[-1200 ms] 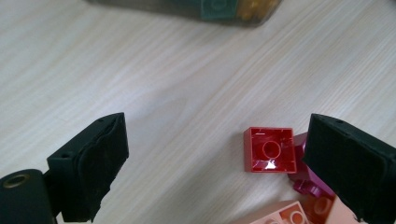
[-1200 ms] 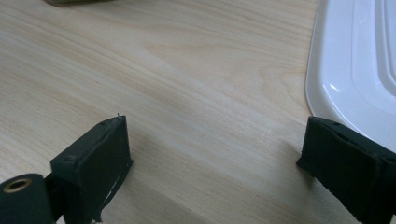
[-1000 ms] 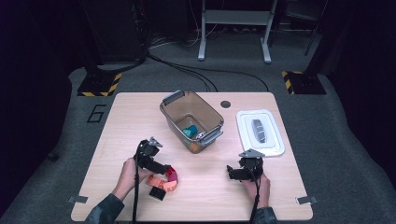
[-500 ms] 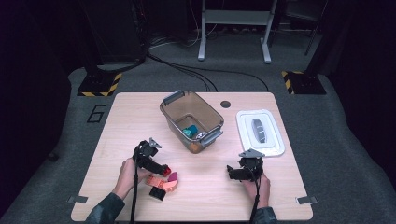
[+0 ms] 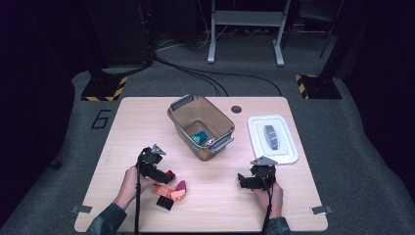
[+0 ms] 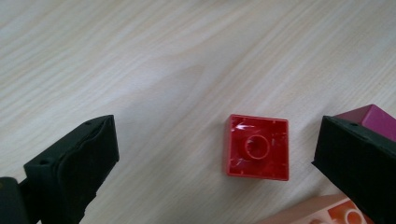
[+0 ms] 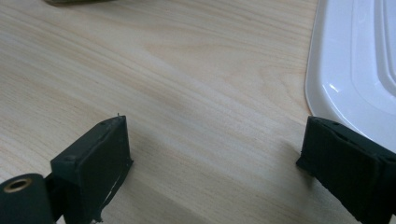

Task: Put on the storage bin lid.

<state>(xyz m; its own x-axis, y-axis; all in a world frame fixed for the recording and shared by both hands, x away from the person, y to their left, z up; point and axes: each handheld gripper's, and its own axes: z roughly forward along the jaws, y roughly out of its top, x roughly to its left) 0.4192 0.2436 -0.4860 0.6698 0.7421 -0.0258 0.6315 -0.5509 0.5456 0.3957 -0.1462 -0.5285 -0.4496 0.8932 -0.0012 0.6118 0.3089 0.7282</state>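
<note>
Your left tongs (image 5: pixel 164 180) stood at the lower left of the high view, among a small cluster of toy bricks on the pale wooden tabletop (image 5: pixel 132 122); their jaws had just been opening and now stood wide, with the small square red plastic brick (image 6: pixel 258 147) lying flat between them, its hollow underside up, touched by neither jaw; it sat nearer the right-hand jaw in the left gripper view. Just past that jaw showed the corner of a magenta sloped brick (image 6: pixel 376 119), and at the bottom right edge a salmon-pink brick (image 6: pixel 334 212); in the high view a black brick (image 5: pixel 164 202) lay at the near side of the same cluster.

Your right tongs (image 5: pixel 246 182) rested at the lower right of centre in the high view, jaws wide and holding nothing, bare wood between them, the white plastic lid (image 7: pixel 359 60) at the upper right of the right gripper view.

The translucent brown plastic bin (image 5: pixel 182 120) stood open at the middle of the high view, well apart from the cluster, with a teal piece (image 5: pixel 198 137) and something pale already inside; so I judge the sorting partly done; the red brick and its neighbours were still left to be picked up and dropped in, and the lid was off, lying beside the bin.
</note>
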